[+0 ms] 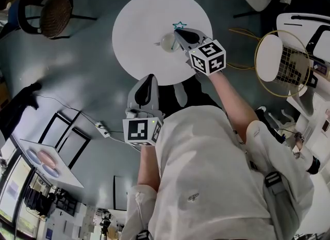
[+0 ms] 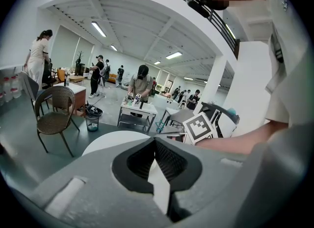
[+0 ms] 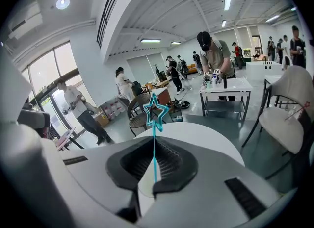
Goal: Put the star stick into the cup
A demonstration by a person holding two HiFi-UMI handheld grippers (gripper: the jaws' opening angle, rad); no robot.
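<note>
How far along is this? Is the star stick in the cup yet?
Done: the star stick is picked up, clamped in the right gripper. In hand: it is held beside the cup on the white table. Still to do: getting it into the cup and letting go. The left gripper is shut and empty.

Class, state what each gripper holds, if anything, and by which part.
Right gripper: the star stick, pinched on its thin stem below the star. Left gripper: nothing, jaws shut.
</note>
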